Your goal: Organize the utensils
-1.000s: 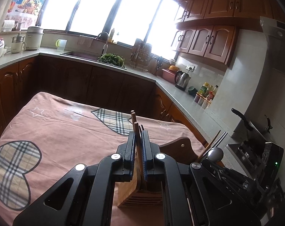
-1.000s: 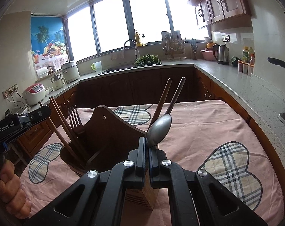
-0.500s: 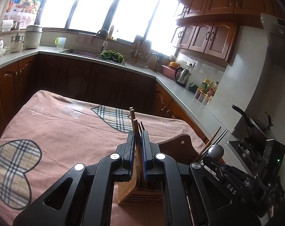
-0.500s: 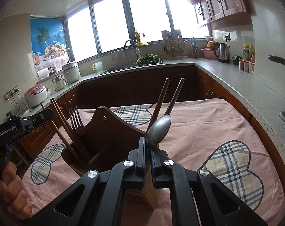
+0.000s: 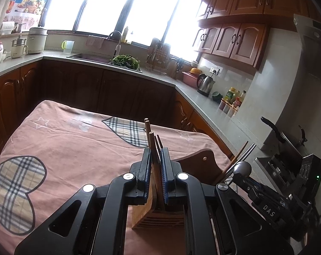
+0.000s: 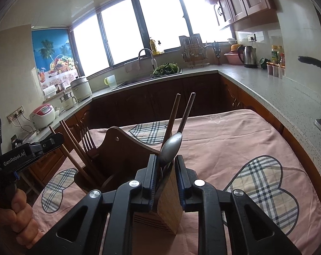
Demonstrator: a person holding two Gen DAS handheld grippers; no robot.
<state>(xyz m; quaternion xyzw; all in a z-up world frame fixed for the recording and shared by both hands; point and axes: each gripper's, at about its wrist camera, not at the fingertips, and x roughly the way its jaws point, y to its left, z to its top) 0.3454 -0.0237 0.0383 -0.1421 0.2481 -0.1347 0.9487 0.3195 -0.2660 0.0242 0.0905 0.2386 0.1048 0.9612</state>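
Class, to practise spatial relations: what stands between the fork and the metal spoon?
In the right wrist view, the caddy's dark wooden panel rises between the fork and the spoon.

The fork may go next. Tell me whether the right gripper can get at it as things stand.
Probably not straight away. The right gripper straddles the spoon, the holder's raised wooden divider stands between it and the fork, and the left gripper crowds that side.

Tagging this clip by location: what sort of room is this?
A home kitchen: a sink with a tap under the window, an electric kettle on the counter, and wooden wall cabinets.
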